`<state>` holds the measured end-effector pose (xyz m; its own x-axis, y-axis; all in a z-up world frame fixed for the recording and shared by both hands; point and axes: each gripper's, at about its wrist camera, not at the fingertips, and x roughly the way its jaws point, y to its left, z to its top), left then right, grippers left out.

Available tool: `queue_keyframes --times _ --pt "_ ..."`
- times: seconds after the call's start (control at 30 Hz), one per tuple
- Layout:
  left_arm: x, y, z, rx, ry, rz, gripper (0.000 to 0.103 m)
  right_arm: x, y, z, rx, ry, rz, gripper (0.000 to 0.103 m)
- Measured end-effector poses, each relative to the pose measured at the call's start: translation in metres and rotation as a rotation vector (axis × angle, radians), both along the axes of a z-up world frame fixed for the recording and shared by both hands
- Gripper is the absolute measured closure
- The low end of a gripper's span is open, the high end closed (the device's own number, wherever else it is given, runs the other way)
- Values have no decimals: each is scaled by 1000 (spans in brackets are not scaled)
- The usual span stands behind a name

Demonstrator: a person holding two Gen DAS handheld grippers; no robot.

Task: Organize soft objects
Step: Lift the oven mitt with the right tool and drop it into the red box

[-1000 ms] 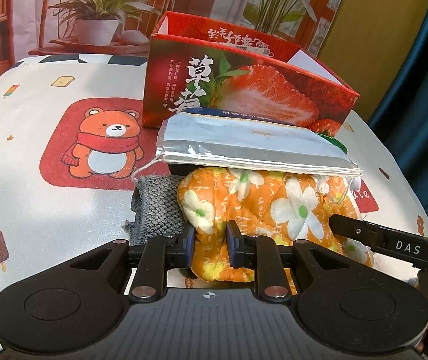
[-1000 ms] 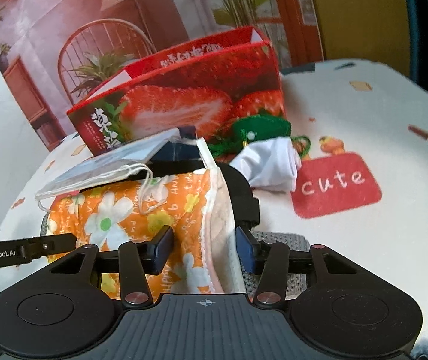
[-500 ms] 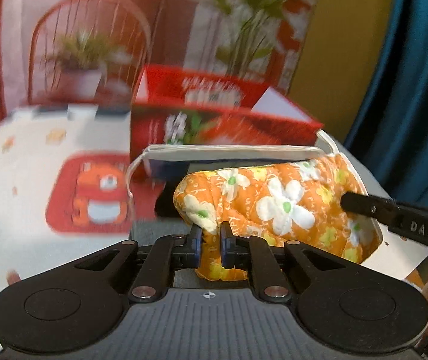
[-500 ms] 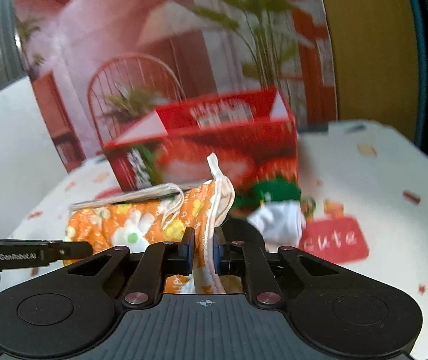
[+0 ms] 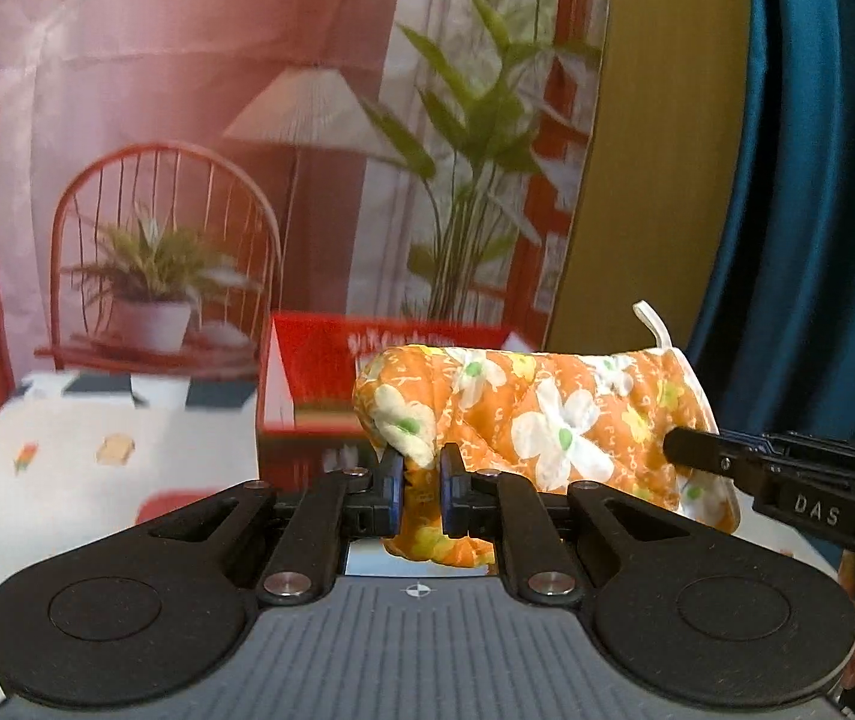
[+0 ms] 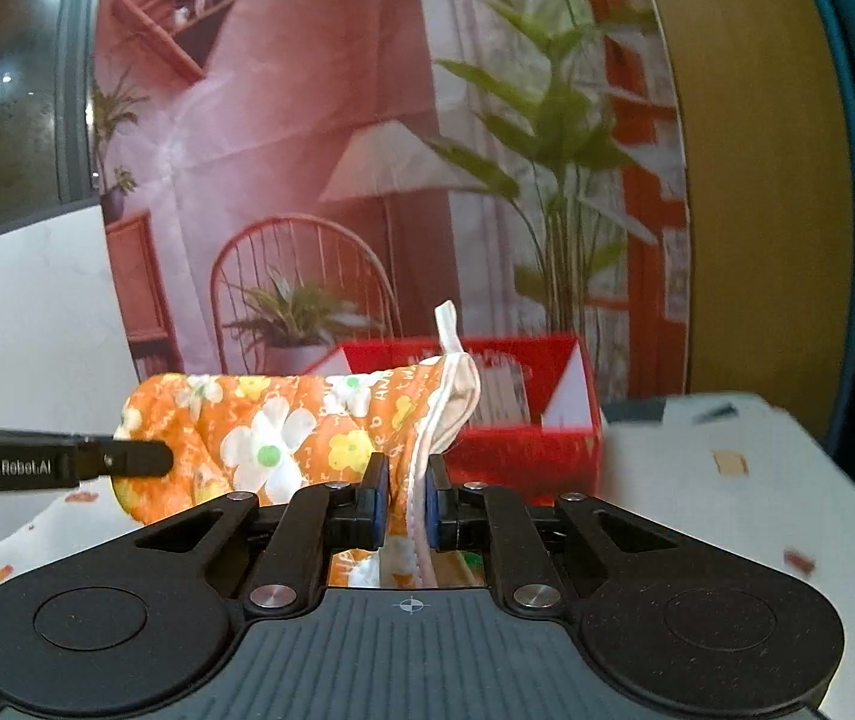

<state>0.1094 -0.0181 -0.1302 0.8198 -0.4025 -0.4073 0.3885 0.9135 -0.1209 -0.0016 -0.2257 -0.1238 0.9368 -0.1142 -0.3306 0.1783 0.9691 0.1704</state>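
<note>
An orange oven mitt (image 5: 547,420) with white and yellow flowers hangs in the air between my two grippers, stretched sideways. My left gripper (image 5: 421,480) is shut on its closed fingertip end. My right gripper (image 6: 406,498) is shut on its white-trimmed cuff end (image 6: 439,438), where a white loop sticks up. The mitt also shows in the right wrist view (image 6: 271,438). Behind and below it stands the red strawberry box (image 5: 319,372), open at the top, also seen in the right wrist view (image 6: 523,420).
The round table with its white cartoon-print cloth (image 5: 67,480) lies below. The other gripper's arm shows at the right of the left wrist view (image 5: 787,480). A printed room backdrop (image 5: 247,120) and a blue curtain (image 5: 817,180) stand behind.
Both grippers closed on the mitt and lifted it off the table, up to the level of the box top. The silver pouch that lay on the mitt is no longer on it.
</note>
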Motion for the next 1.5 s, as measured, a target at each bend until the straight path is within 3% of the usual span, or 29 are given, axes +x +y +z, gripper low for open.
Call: queue_keyframes --times 0.37,0.8,0.9,1.0,1.17,1.3,1.43,1.47,1.5 --pt "77 -17 31 3 -69 54 90 77 -30 25 -135 -16 70 92" --pt "160 -64 21 159 -165 92 90 176 -55 -10 -254 36 17 92" --pt "179 -69 5 176 -95 88 90 195 -64 -22 -257 81 9 92" --pt "200 -71 -13 191 50 46 90 209 -75 -36 -215 161 13 92" --pt "227 -61 -36 143 276 3 90 220 -98 -57 -52 296 31 92" --pt "231 -58 -47 149 349 -28 90 218 -107 -65 64 350 28 92" --pt "223 -59 -53 183 372 -36 90 218 -110 -72 143 384 31 92" --pt "223 -58 -53 186 376 -39 88 217 -110 -73 153 387 29 91" --pt "222 -58 -53 189 381 -40 78 217 -111 -71 156 391 31 90"
